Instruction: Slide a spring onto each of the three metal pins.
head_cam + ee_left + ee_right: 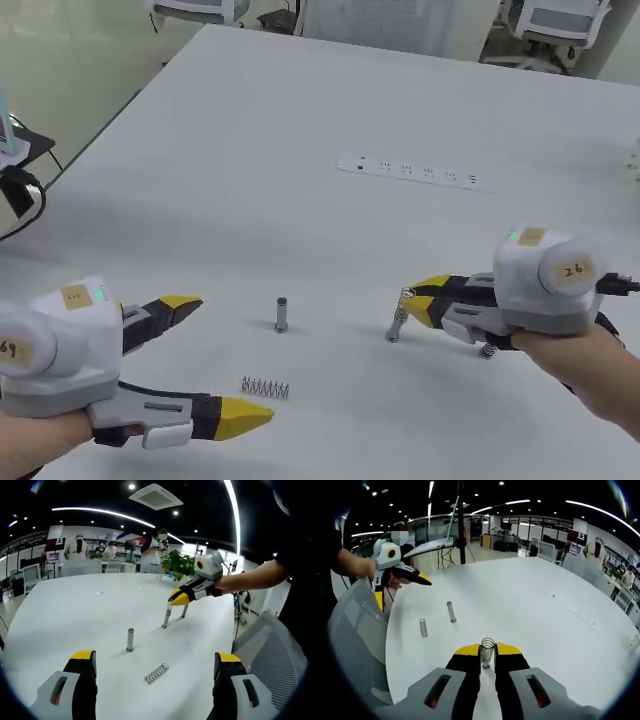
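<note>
The right claw (425, 298) is pinching narrowly on a spring (487, 652), gripping it between its yellow tips. In the left gripper view that spring is sitting around the upper part of a tilted pin (396, 326), whose foot is resting on the white worktop (300, 220). A third pin (185, 611) is standing just beside it, on the far side, partly hidden under the right claw in the head view. The left claw (213, 360) is hovering with its jaws spread wide and gripping nothing. A loose spring (265, 387) is lying flat on the worktop between those open jaws, touching neither of them. Just beyond it, a bare pin (281, 313) is standing upright, well apart from the tilted pin. A white power strip (410, 171) is lying farther back on the worktop.
</note>
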The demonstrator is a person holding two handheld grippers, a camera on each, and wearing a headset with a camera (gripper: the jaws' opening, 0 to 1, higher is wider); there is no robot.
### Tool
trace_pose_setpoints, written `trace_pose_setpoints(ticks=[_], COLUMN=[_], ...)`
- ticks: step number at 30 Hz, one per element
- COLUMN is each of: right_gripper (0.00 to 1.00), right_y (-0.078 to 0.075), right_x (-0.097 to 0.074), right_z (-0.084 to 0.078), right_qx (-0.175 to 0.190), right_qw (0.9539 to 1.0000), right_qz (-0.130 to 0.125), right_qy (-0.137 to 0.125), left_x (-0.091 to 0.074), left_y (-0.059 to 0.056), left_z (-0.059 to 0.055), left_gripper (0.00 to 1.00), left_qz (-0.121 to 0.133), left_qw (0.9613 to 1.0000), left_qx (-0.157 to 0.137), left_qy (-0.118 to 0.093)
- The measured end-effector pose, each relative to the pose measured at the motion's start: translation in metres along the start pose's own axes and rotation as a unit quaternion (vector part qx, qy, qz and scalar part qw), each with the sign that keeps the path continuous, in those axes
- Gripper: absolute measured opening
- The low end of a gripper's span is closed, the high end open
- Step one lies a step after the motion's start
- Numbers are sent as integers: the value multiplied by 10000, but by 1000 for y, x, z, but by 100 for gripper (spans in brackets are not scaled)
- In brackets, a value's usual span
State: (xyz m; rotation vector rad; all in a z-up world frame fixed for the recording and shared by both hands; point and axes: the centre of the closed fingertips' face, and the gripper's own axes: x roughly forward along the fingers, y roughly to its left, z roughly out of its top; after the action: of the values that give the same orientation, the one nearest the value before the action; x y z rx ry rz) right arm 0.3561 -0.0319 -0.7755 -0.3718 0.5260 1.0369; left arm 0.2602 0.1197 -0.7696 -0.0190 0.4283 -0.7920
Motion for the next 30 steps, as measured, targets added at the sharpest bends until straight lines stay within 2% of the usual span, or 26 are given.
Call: trace_pose_setpoints(ticks=[9,21,27,30], right_gripper=[7,8,10,15], right_y=[1,5,4,0], right_x=[9,12,9,4], right_z=[-17,-39,-37,-31], right_qx=[38,-63,-37,137], right_qw=[9997,9980,9980,9988], right_qz=[30,32,32,-89], right_qy=[229,626,628,453], left_x=[-1,-1,0,0], left_y=[0,-1,-1,-1], left_z=[-3,-3,0,1], left_gripper=[95,95,95,95], left_qz=[16,20,16,13], left_qw=[10000,10000,10000,10000], left_qx=[-15,-16,-4,-2], left_qy=[31,47,13,-3])
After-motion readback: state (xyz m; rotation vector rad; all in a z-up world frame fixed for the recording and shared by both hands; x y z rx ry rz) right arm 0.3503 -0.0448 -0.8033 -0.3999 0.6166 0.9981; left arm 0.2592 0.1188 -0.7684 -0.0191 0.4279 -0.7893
